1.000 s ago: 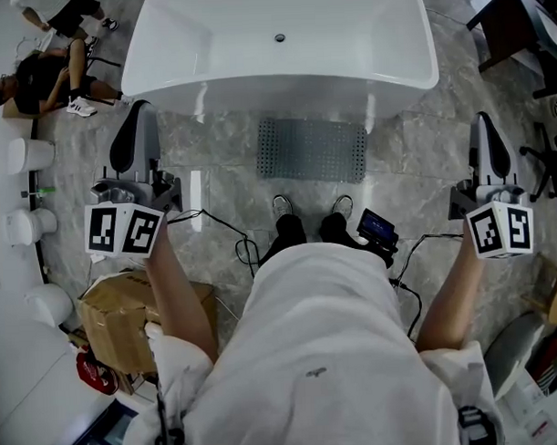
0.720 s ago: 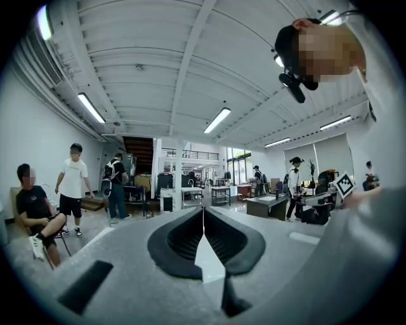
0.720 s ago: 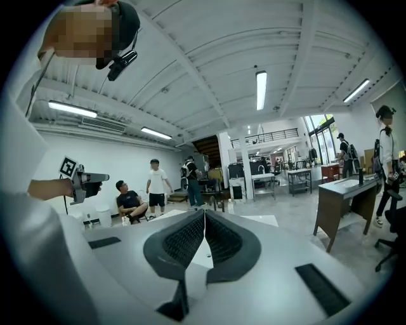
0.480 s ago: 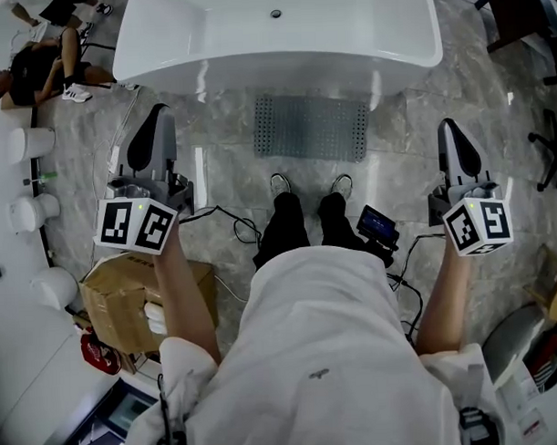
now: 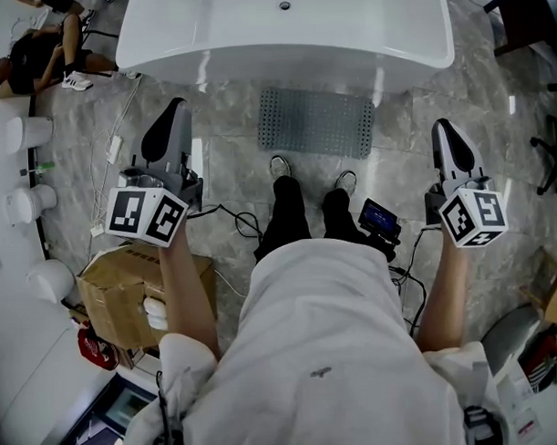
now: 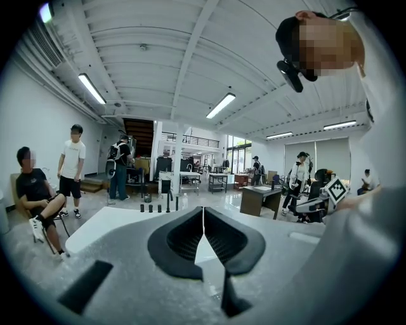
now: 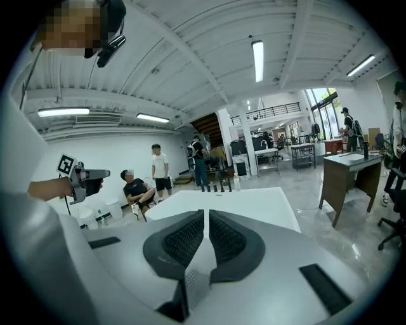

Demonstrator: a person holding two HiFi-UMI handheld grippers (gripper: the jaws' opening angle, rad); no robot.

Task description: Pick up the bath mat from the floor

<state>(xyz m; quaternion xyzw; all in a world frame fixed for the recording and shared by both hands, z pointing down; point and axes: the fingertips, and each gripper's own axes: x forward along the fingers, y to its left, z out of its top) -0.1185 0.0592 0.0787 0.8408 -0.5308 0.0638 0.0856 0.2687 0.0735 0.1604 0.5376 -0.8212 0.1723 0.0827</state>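
The grey perforated bath mat lies flat on the marble floor in front of the white bathtub, just beyond the person's shoes. My left gripper hangs in the air left of the mat, shut and empty. My right gripper hangs to the mat's right, also shut with nothing in it. In the left gripper view the jaws meet above the tub's rim. In the right gripper view the jaws are likewise pressed together over the tub. Neither gripper touches the mat.
A cardboard box sits at the lower left, with cables trailing across the floor. A small device with a screen lies by the right foot. A person sits at the far left near white cylinders. An office chair stands at the right.
Both grippers have sunk toward the floor and drawn inward toward the mat. Their jaws stayed shut. The mat has not moved.
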